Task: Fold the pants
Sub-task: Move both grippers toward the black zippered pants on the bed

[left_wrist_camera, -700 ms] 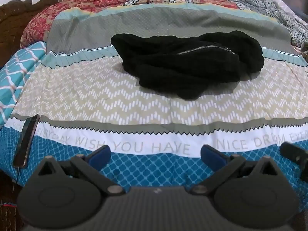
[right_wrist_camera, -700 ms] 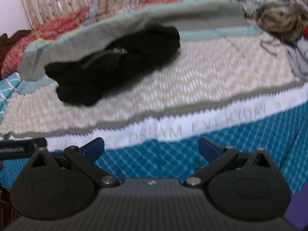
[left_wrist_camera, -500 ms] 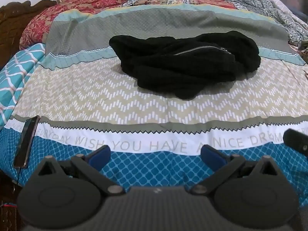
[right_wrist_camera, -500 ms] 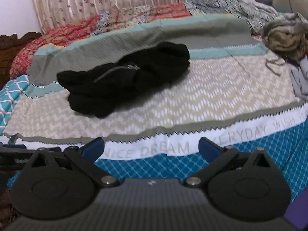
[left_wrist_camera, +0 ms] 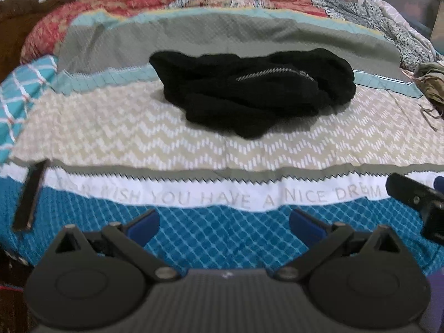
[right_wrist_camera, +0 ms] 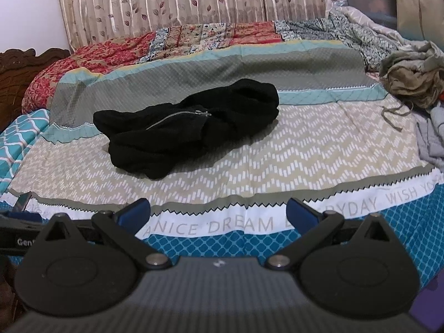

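Black pants [left_wrist_camera: 249, 97] lie crumpled in a heap on the bed, a silver zipper showing on top; they also show in the right wrist view [right_wrist_camera: 188, 127]. My left gripper [left_wrist_camera: 224, 222] is open and empty, low over the blue band near the bed's front edge, well short of the pants. My right gripper [right_wrist_camera: 219, 213] is open and empty, also near the front edge. The right gripper's side shows at the right edge of the left wrist view [left_wrist_camera: 413, 197].
The bed [right_wrist_camera: 305, 149] has a patterned cover with a printed white band. A dark phone [left_wrist_camera: 30, 194] lies at the left front. A pile of clothes [right_wrist_camera: 410, 77] sits at the right. A wooden headboard [right_wrist_camera: 16, 66] is at the far left, a curtain behind.
Both grippers have lifted and tilted up a little; the right wrist view has swung up and steadied, bringing the curtain into view. The pants have not moved.
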`<state>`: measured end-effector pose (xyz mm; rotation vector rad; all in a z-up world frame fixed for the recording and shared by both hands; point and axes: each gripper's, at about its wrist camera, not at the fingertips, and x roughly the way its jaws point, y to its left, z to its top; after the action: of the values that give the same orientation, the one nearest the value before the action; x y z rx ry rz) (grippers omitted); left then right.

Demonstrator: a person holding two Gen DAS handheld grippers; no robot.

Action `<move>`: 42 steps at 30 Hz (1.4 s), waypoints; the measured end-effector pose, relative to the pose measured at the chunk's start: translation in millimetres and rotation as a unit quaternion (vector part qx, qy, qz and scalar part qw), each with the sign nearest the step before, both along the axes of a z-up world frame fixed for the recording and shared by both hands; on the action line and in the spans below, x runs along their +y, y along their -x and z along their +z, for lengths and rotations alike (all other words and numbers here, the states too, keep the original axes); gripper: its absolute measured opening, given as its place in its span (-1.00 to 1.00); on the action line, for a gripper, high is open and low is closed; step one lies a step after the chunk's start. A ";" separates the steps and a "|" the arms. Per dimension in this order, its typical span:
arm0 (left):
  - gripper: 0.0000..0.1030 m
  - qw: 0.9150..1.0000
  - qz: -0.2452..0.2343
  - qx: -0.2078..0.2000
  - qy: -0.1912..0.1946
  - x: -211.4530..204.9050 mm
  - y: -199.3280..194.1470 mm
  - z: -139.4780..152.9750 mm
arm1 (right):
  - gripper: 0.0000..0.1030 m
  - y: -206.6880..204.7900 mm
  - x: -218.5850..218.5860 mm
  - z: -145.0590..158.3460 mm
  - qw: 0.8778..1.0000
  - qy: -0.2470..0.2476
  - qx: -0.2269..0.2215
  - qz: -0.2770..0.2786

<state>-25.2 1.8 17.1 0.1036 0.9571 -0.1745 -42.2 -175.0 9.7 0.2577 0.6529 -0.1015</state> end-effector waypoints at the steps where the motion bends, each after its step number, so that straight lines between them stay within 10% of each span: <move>1: 1.00 1.000 0.002 0.007 0.008 1.6 -0.3 -0.8 | 1.00 0.7 -0.1 -0.2 1.000 -0.001 0.000 -0.001; 42: 1.00 0.996 0.009 -0.084 -0.032 16.1 -38.1 31.1 | 1.00 -4.1 -10.1 8.5 0.997 -0.063 0.035 -0.025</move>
<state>12.9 17.9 48.2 0.1668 0.7968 -0.1160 -38.2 -185.1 18.2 0.3946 0.7243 -0.1186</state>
